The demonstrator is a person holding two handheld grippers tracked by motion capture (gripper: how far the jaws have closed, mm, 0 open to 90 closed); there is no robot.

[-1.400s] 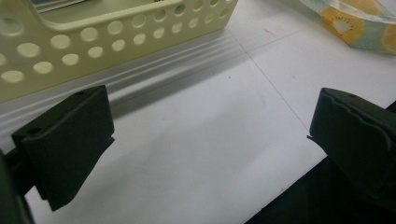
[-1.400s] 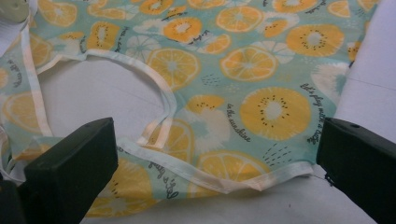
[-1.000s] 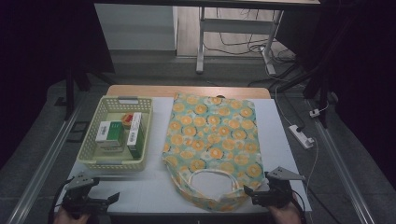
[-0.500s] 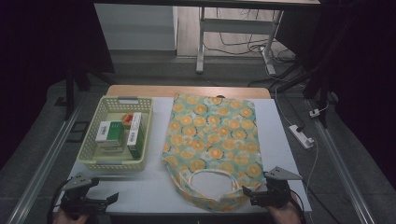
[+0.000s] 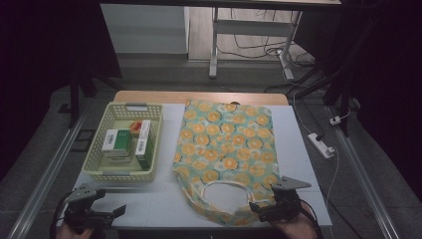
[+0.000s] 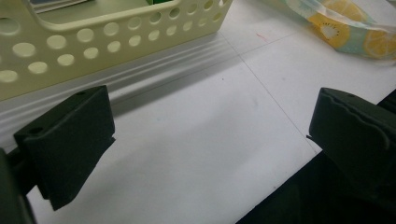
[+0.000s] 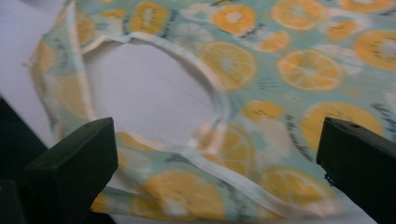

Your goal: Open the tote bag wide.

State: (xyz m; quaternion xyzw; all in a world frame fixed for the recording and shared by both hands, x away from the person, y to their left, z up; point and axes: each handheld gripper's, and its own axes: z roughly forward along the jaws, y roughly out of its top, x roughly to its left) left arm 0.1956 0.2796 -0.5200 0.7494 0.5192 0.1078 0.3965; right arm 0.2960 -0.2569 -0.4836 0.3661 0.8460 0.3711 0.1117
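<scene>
- Two grippers are seen at the near table edge: the right gripper, jaws spread wide and empty, is poised at the handle loop of the orange-print tote bag.
- Laid flat mid-table beside the yellow basket, the bag is judged light, limp, easily bunched; the hemmed handle strap is best pinched.
- The left gripper is held released over bare tabletop.

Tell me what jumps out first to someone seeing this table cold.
The orange-slice patterned bag lies flat across the middle of the white table, its handle loop at the near edge. The right gripper sits open at that handle, jaws spread over the fabric. To the left stands a pale yellow basket of small boxes, with the left gripper open over bare table in front of it.
</scene>
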